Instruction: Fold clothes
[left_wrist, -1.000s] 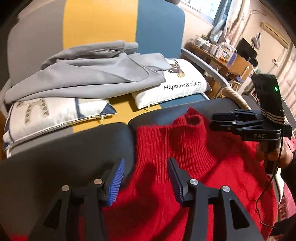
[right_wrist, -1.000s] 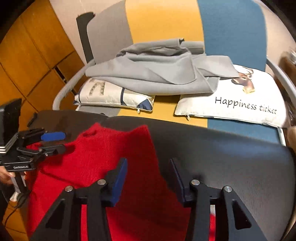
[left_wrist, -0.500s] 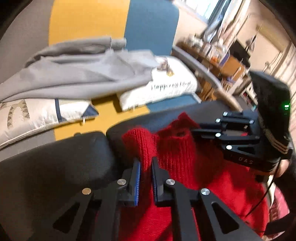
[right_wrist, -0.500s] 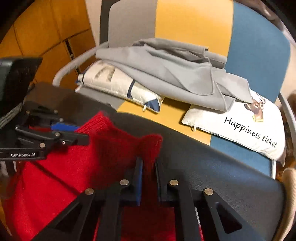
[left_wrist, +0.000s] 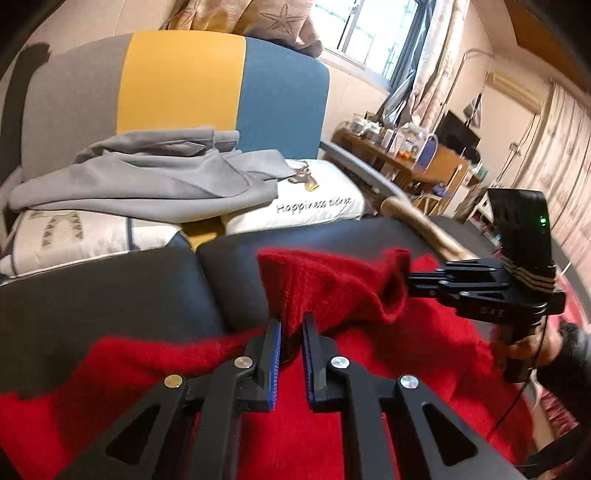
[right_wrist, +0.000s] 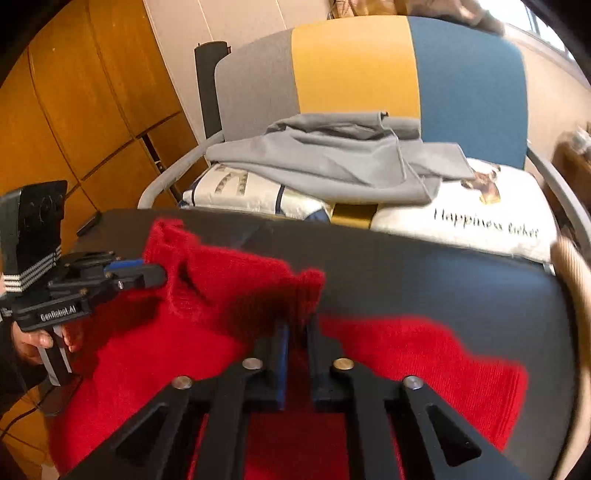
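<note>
Writing, pillow: "Happiness ticket" read in black script on white pillow (right_wrist: 476, 214), below a small deer-head print; same words legible but blurred in left wrist view.
Writing, left gripper body: "GenRobot.AI" read in white on black housing, seen from right wrist view.
Writing, right gripper body: white lettering present in left wrist view, too blurred to read.
Left gripper (left_wrist: 291, 328): jaws drawn almost fully together on a raised fold of red sweater (left_wrist: 332, 291); blue pads pressed against knit; seen from the side in right wrist view (right_wrist: 147, 275), tip buried in the sweater's near-left edge.
Right gripper (right_wrist: 297, 328): jaws just closed the last bit further, nearly together, red knit pinched between them; seen from the side in left wrist view (left_wrist: 413, 282), tip at the sweater's right raised corner.
Red sweater, place: spread on dark cushion (left_wrist: 110, 288) near the cameras; top edge lifted off the cushion between the two grippers, sagging in the middle; rest lay flat toward the near side.
Hands: one hand (right_wrist: 33, 341) wrapped round left gripper's handle; other hand (left_wrist: 524, 345) round right gripper's handle.
Far side: grey garment (left_wrist: 147, 184) heaped across two pillows on a sofa (left_wrist: 184, 81) with grey, yellow and blue panels.
Left pillow (left_wrist: 66, 236): patterned, partly under grey garment.
</note>
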